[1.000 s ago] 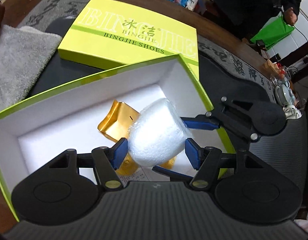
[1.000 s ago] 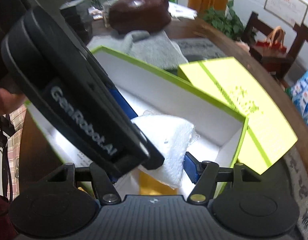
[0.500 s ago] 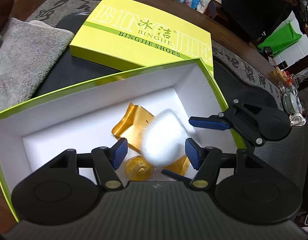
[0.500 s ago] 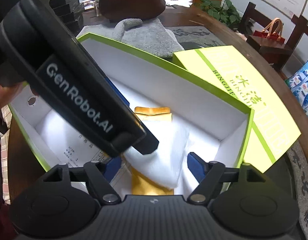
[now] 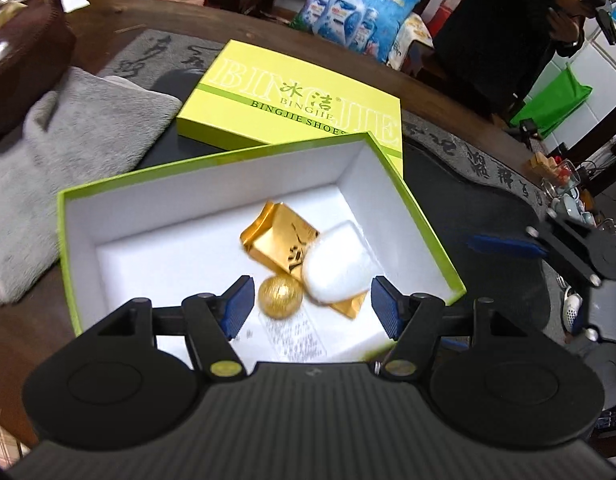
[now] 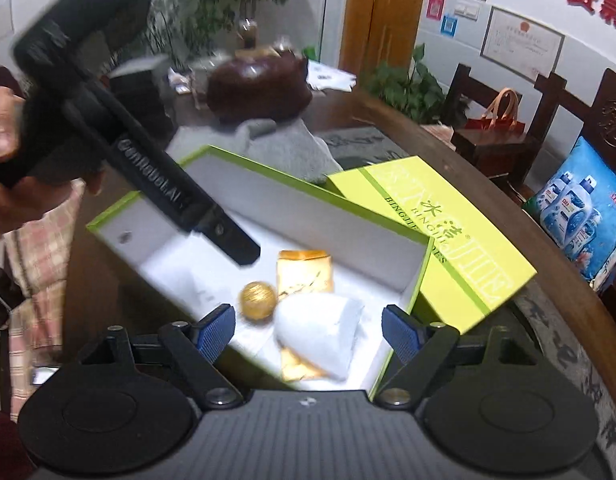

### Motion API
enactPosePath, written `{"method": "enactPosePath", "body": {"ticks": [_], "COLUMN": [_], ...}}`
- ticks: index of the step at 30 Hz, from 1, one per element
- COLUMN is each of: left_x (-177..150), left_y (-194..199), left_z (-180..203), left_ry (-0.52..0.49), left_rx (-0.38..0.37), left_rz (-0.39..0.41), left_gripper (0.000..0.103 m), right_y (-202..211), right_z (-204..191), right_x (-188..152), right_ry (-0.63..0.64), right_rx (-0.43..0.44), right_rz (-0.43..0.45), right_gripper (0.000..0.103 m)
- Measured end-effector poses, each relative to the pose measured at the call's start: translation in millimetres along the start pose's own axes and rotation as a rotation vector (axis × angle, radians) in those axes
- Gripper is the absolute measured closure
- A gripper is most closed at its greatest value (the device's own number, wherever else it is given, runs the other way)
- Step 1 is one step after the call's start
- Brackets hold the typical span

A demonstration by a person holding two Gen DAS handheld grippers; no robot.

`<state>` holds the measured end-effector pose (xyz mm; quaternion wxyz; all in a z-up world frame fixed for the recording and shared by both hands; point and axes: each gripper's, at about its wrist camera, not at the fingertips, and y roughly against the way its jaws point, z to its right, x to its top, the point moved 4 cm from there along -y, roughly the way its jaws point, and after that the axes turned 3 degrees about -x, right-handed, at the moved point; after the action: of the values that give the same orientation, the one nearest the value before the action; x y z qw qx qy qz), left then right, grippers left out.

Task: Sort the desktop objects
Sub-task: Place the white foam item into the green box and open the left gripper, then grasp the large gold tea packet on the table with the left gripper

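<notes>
Both hand-held grippers, left and right, hung released and empty above the open lime-green cardboard shoebox; the white bubble-wrapped bundle lay inside, resting on the gold foil pouch beside the gold foil ball, evidently sorted there.

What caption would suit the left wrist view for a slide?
Open left gripper above the green shoe box holding a white bubble-wrapped bundle, gold foil pouch and gold foil ball.
</notes>
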<state>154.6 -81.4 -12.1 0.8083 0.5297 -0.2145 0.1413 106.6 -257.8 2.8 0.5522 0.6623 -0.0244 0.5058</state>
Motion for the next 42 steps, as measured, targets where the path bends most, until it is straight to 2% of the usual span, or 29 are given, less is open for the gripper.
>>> {"method": "enactPosePath", "body": {"ticks": [4,8,10,15,18,21,23,25,29,30,34,42], "left_x": [-21.4,-42.8,-53.5,-80.2,-87.9,-92.0,-92.5,-92.6,-93.2,-93.6,-95.3,-99.9], "left_y": [5.8,0.5,-2.1,-8.7,-17.6,-25.5,-29.0,-31.7,-37.2,-38.6,-43.9,-55.8], "left_z": [5.1,10.0,12.4,18.4,18.6,18.8,20.4,22.6,23.7,23.1,20.8,14.6], "left_ry": [0.005,0.011,0.014,0.022,0.037,0.048,0.053,0.051,0.051,0.053,0.059,0.082], "left_rx": [0.008,0.013,0.016,0.022,0.035,0.052,0.051,0.05,0.056,0.058,0.065,0.075], "left_rz": [-0.011,-0.047,-0.065,-0.11,-0.13,-0.141,-0.145,-0.147,-0.155,-0.157,-0.166,-0.178], "left_gripper": [0.039,0.039,0.039,0.039,0.039,0.039,0.039,0.039,0.039,0.039,0.039,0.038], "right_y": [30.9,30.1,27.3,22.9,21.0,11.1,2.6,-4.1,-14.1,-15.9,-14.6,7.5], "right_z": [-20.0,-36.7,-43.8,-64.1,-73.4,-89.5,-97.7,-104.6,-113.7,-114.6,-114.7,-100.5], "right_x": [-33.1,-75.0,-89.0,-112.8,-111.4,-110.3,-109.6,-109.1,-110.2,-111.3,-115.3,-133.5], "right_ry": [0.0,-0.017,-0.033,-0.053,-0.094,-0.08,-0.09,-0.092,-0.084,-0.081,-0.04,0.064], "right_rx": [0.029,0.061,0.083,0.134,0.19,0.195,0.184,0.177,0.167,0.163,0.144,0.18], "right_rz": [-0.012,-0.107,-0.144,-0.205,-0.196,-0.201,-0.206,-0.209,-0.235,-0.243,-0.255,-0.297], "right_gripper": [0.016,0.021,0.03,0.03,0.03,0.027,0.021,0.021,0.028,0.033,0.042,0.045]}}
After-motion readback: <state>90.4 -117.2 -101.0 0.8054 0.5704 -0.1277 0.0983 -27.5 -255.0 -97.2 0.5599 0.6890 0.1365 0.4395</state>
